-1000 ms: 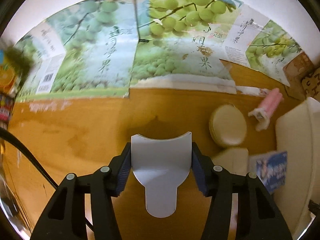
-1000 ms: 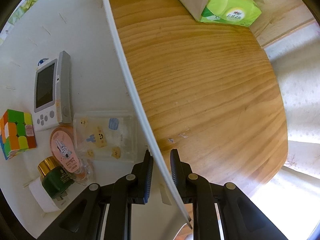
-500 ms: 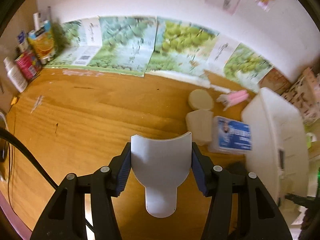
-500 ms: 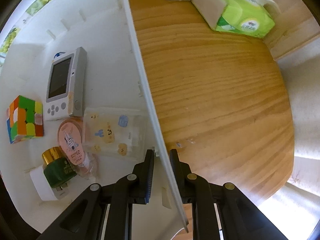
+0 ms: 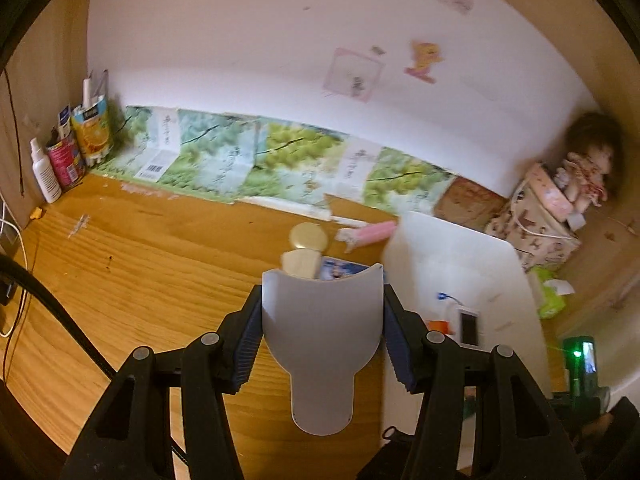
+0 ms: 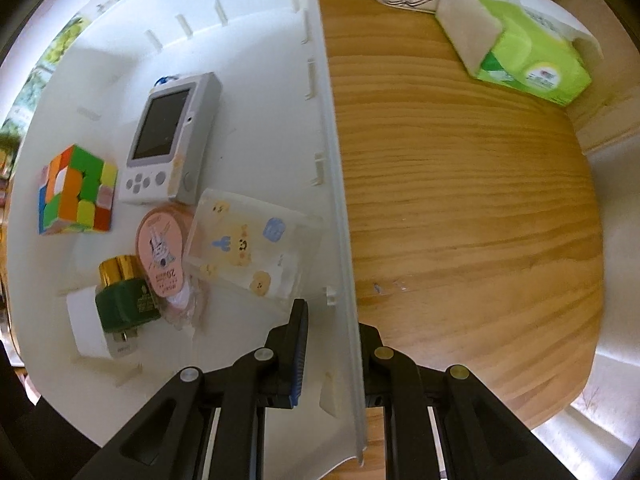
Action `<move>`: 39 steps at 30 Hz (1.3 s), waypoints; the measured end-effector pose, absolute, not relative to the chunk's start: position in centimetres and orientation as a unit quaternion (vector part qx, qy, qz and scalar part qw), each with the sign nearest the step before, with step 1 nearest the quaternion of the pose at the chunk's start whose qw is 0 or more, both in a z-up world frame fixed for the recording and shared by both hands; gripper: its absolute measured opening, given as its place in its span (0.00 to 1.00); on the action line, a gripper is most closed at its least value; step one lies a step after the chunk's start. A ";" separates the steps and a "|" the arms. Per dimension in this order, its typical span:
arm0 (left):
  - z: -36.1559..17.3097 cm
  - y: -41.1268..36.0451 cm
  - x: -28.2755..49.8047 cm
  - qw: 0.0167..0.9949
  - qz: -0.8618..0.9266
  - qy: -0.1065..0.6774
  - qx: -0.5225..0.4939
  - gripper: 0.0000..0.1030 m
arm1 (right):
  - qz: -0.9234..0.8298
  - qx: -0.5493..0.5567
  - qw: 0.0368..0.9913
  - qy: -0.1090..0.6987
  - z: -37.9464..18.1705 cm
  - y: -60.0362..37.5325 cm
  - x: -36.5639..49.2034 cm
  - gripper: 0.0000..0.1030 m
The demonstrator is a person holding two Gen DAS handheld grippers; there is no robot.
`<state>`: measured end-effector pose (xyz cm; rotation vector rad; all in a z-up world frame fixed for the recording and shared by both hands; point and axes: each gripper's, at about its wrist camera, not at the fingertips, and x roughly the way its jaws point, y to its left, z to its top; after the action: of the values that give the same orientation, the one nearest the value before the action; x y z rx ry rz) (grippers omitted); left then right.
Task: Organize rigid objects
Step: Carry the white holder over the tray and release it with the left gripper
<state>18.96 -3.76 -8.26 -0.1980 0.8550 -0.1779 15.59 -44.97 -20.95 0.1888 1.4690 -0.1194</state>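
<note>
Presently, in the right wrist view, one white bin [image 6: 256, 80] fills the left half of the frame and holds six items: one colour cube [image 6: 76, 190] at centre left, one grey handheld device [image 6: 172, 140] above centre, one clear case with bear prints [image 6: 248, 248] at centre, one pink oval dispenser [image 6: 160, 256] just left of that case, one green jar with a gold cap [image 6: 126, 296] at lower left, and one white plug block [image 6: 86, 328] under the jar. The right gripper [image 6: 332, 344] is clenched on the bin's right wall, one finger inside and one outside, at lower centre. One green tissue pack [image 6: 528, 52] lies on the wooden table [image 6: 460, 200] at upper right, well apart from the bin.

In the left wrist view, the left gripper [image 5: 322, 320] grasps one white scoop-shaped piece [image 5: 320, 328] by its two sides at lower centre; the piece juts forward beyond the pads. Outside the bin, mid-frame, lie one round cream lid [image 5: 308, 237], one cream block [image 5: 302, 263], one blue printed box [image 5: 340, 270] and one pink tube [image 5: 370, 234].
</note>
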 end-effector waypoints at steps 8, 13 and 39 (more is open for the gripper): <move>-7.1 -8.8 16.2 0.902 -0.128 0.404 -0.080 0.57 | -0.016 0.057 0.740 0.671 -21.1 -44.2 15.5 0.10; -6.9 -12.4 14.5 0.898 -0.157 0.407 -0.059 0.57 | 0.007 0.038 0.744 0.668 -21.2 -44.0 14.6 0.07; -9.1 -25.3 13.2 0.860 -0.228 0.455 0.021 0.67 | 0.126 -0.003 0.744 0.656 -22.5 -45.2 12.8 0.15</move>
<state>13.18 -25.28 -9.12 0.0436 0.9549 -0.4789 12.80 -45.24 -22.47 -0.0056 1.4381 0.2769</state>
